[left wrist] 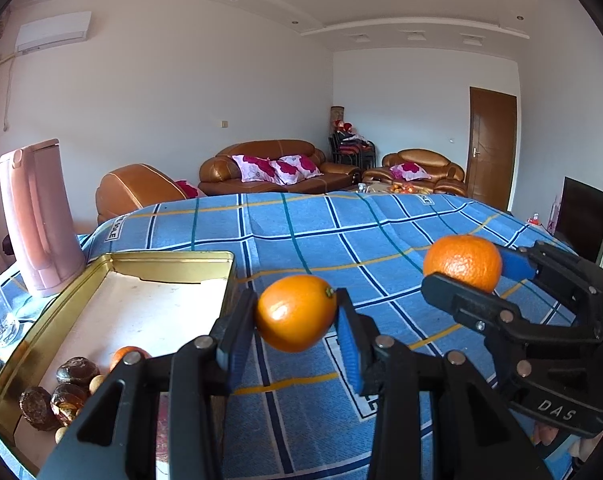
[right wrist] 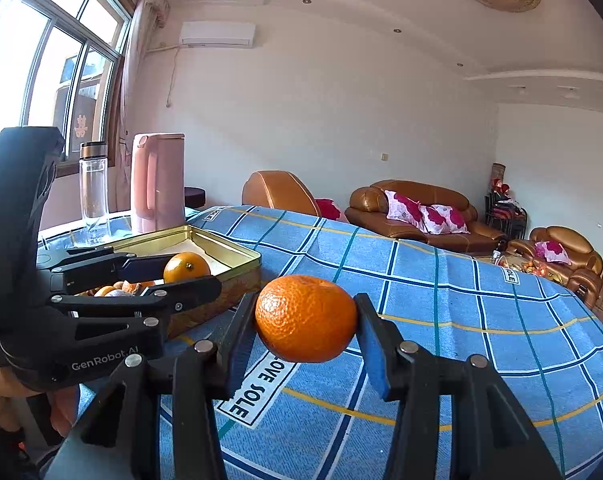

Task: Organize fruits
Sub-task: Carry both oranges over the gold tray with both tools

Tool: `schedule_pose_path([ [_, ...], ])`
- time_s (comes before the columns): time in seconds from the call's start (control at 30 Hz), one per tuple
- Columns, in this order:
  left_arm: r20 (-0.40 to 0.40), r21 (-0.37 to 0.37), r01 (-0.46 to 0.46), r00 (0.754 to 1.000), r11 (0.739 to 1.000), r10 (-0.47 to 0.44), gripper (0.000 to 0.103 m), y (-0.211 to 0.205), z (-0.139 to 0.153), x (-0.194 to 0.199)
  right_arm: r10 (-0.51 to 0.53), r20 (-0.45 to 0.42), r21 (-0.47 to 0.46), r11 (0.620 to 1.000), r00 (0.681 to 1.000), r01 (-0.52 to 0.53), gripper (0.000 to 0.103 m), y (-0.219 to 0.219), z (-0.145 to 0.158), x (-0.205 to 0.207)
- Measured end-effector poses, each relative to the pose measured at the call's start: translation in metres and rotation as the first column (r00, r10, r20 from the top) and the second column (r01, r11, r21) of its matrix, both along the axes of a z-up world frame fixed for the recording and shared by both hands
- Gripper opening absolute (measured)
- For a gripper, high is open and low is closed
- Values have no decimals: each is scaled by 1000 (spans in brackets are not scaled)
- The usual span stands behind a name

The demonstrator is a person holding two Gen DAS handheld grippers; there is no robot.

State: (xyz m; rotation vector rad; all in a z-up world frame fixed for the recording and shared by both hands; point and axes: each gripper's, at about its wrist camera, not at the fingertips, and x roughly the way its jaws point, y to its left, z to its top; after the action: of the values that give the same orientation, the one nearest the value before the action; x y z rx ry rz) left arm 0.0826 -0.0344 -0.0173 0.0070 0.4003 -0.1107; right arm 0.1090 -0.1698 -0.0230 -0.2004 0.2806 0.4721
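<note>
My left gripper (left wrist: 296, 314) is shut on a smooth orange (left wrist: 295, 312) and holds it above the blue checked cloth, just right of the gold tin tray (left wrist: 173, 266). My right gripper (right wrist: 306, 318) is shut on a bumpy mandarin (right wrist: 306, 318) and holds it above the cloth. In the left wrist view the right gripper (left wrist: 467, 266) with its mandarin (left wrist: 463, 262) is at the right. In the right wrist view the left gripper (right wrist: 177, 270) with its orange (right wrist: 186, 266) hangs by the tray (right wrist: 237, 254). The tray holds several dark brown fruits (left wrist: 77, 372) and an orange piece (left wrist: 127, 354) at its near end.
A pink jug (left wrist: 37, 216) stands behind the tray at the left, with a clear bottle (right wrist: 94, 188) beside it. The blue checked cloth (left wrist: 341, 232) covers the table. Brown sofas (left wrist: 269, 168) stand beyond the far edge.
</note>
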Motion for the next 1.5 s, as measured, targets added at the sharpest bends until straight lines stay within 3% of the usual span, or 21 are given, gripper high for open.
schedule_pose_path([
  [1.5, 30, -55, -208, 977, 977, 209, 40, 110, 7, -46, 220, 3, -52, 974, 976, -219, 50, 106, 4, -25],
])
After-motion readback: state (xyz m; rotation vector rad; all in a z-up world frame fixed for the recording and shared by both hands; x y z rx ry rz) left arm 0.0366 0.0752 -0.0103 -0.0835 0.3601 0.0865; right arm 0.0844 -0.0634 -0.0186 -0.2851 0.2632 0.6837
